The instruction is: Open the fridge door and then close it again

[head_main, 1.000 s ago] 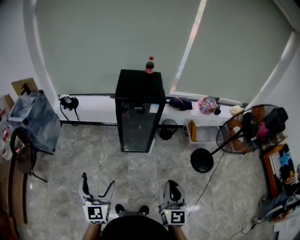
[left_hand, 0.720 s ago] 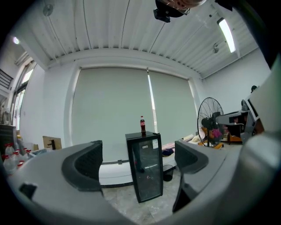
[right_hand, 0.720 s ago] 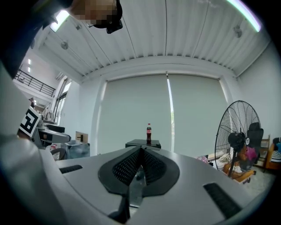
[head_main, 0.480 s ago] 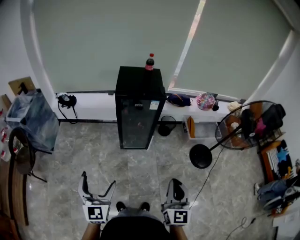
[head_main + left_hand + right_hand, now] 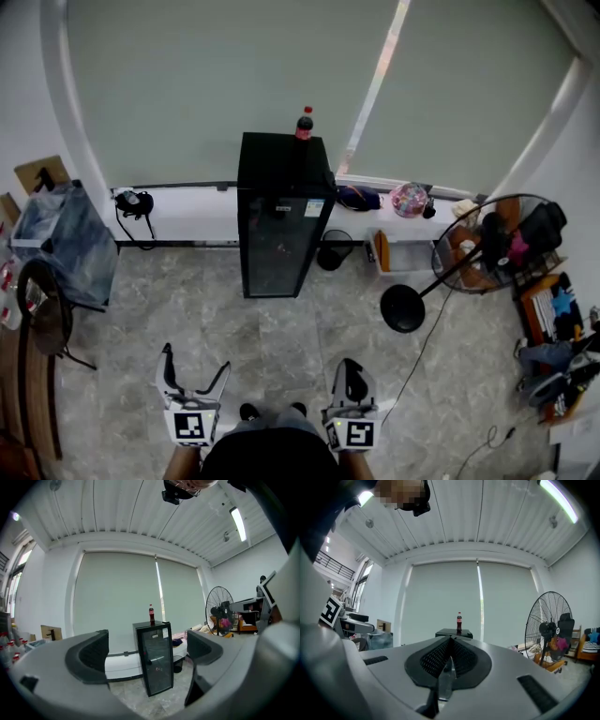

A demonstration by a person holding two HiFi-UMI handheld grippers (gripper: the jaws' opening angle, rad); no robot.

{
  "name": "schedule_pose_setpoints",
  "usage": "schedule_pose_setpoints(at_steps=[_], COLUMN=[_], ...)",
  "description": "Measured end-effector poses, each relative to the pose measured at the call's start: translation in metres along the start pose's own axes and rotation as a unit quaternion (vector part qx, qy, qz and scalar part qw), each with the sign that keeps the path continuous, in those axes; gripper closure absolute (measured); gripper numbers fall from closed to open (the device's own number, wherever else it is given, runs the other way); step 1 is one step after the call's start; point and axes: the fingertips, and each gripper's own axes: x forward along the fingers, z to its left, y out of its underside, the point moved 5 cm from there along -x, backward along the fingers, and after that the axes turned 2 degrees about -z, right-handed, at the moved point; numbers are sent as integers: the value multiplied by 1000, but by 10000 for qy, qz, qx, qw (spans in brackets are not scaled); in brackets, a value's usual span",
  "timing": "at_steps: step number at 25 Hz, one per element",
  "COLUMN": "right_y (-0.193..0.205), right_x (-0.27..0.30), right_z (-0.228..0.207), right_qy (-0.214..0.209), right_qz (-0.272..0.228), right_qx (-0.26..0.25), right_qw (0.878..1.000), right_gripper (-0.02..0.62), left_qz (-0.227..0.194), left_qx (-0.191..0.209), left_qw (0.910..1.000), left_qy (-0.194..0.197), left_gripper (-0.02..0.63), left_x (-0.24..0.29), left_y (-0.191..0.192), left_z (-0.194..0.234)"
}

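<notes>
Left gripper view: the left gripper (image 5: 146, 652) is released, its two jaws spread wide with open air between them. Far beyond the gap stands the fridge (image 5: 154, 663), upright on the floor, well apart from the gripper.

Right gripper view: the right gripper (image 5: 449, 660) is clenched, its ribbed pads pressed together along a single seam and grasping no object. Only the top of the fridge shows above the jaws in this view.

Head view: both grippers are held low at the bottom edge, side by side in front of the person, each with its marker cube facing the camera. The person's shoes (image 5: 272, 411) show between them on the grey marble-pattern floor (image 5: 281, 337).

The fridge is a tall black cabinet with a dark glass door (image 5: 277, 251). The door lies flush with the cabinet, closed. A cola bottle (image 5: 305, 123) with a red cap stands upright on the fridge top, near its rear edge.

The fridge backs against a low white ledge (image 5: 187, 214) that runs below two lowered grey-green blinds (image 5: 206, 84). A small black bin (image 5: 333, 253) sits just beside the fridge on its right. A dark bag (image 5: 358, 199) and a pink patterned bundle (image 5: 411, 200) lie on the ledge further right. A standing fan (image 5: 487, 253) with a round black base (image 5: 403, 309) stands on the floor right of the fridge, well apart from it.
</notes>
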Motion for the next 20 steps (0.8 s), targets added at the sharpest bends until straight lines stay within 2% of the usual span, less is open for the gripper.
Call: schedule_pose_setpoints(at_steps=[9, 20], right_y=[-6, -1], right_x=[1, 26], right_z=[34, 39], right_qy=[-117, -290], right_qz=[27, 29], right_qx=[-93, -124], right_qw=[9999, 9995], right_gripper=[591, 591], left_qz=[-65, 25], left_qx=[-137, -223], left_qw=[9999, 9997], left_qy=[-36, -53], left_gripper=[101, 101], left_x=[-10, 4], left_y=[0, 7], left_z=[24, 32])
